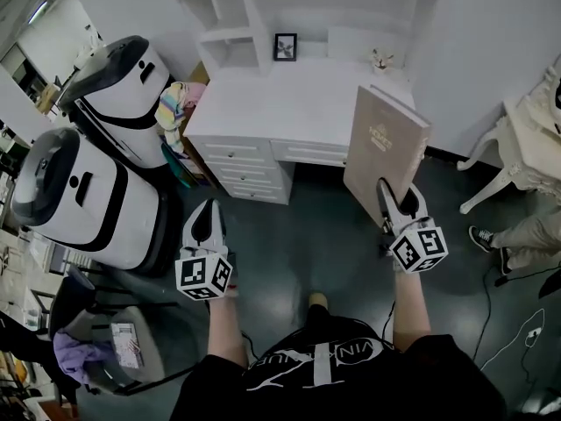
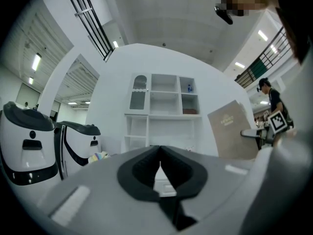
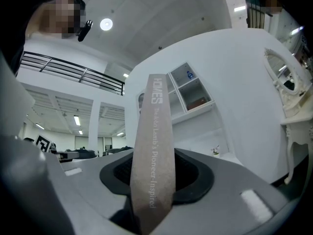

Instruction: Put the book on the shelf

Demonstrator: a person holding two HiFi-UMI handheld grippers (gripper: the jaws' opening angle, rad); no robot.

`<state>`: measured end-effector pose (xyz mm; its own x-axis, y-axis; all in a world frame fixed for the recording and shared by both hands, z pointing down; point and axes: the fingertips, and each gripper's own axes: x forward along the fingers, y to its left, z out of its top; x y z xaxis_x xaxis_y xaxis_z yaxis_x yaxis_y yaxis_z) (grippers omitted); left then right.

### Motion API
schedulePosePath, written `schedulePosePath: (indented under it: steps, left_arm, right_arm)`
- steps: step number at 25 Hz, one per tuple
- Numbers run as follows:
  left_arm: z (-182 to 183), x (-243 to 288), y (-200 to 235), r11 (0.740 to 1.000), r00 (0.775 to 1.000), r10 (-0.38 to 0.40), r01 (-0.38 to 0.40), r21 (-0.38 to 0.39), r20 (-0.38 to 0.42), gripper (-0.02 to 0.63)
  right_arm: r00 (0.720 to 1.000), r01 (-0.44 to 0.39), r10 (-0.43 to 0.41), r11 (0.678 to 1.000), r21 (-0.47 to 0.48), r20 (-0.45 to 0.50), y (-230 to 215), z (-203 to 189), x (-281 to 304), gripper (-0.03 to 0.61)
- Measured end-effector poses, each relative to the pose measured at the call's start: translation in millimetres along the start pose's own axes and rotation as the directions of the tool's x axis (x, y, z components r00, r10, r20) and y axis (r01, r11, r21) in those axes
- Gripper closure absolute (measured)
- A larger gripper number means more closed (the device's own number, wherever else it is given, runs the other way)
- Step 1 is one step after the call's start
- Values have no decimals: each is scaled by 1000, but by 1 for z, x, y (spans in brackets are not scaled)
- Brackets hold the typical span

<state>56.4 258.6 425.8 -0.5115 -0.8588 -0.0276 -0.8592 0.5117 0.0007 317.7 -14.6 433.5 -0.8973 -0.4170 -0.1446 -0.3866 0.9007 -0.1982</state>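
A large tan book (image 1: 386, 143) stands upright in front of the white desk (image 1: 289, 103), held by its lower edge. My right gripper (image 1: 394, 200) is shut on it. In the right gripper view the book's spine (image 3: 154, 146) rises between the black pads, with my right gripper (image 3: 154, 185) clamped on both sides. The white shelf unit (image 1: 263, 7) sits on the back of the desk, and its open compartments (image 2: 166, 97) lie ahead of both grippers. My left gripper (image 1: 204, 222) hovers over the dark floor and holds nothing. In its own view my left gripper (image 2: 160, 168) has its pads meeting.
Two big white-and-black machines (image 1: 83, 191) stand at the left, beside the desk drawers (image 1: 245, 169). A small picture frame (image 1: 285, 46) and an ornament (image 1: 381, 60) sit on the desk. A white chair (image 1: 517, 147) and a person's shoe (image 1: 482, 235) are at the right.
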Motion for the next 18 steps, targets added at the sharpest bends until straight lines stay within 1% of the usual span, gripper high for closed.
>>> schedulePosePath:
  steps: [3, 7, 13, 16, 18]
  left_arm:
    - [-10, 10, -3, 1000, 1000, -9, 9, 12, 20, 614]
    - [4, 57, 4, 1000, 1000, -7, 7, 16, 0, 614]
    - [8, 94, 29, 1000, 1000, 5, -5, 12, -11, 614]
    - [7, 123, 42, 1000, 1000, -11, 11, 0, -2, 614]
    - [8, 149, 49, 999, 999, -40, 40, -5, 10, 614]
  right_arm:
    - [1000, -6, 6, 1000, 10, 25, -9, -12, 6, 407]
    - [1000, -13, 13, 999, 34, 22, -24, 2, 59, 407]
    - [999, -35, 34, 998, 44, 10, -20, -1, 108, 407]
    - [999, -40, 40, 999, 32, 13, -18, -1, 136, 407]
    - [999, -38, 37, 999, 14, 17, -17, 0, 157, 407]
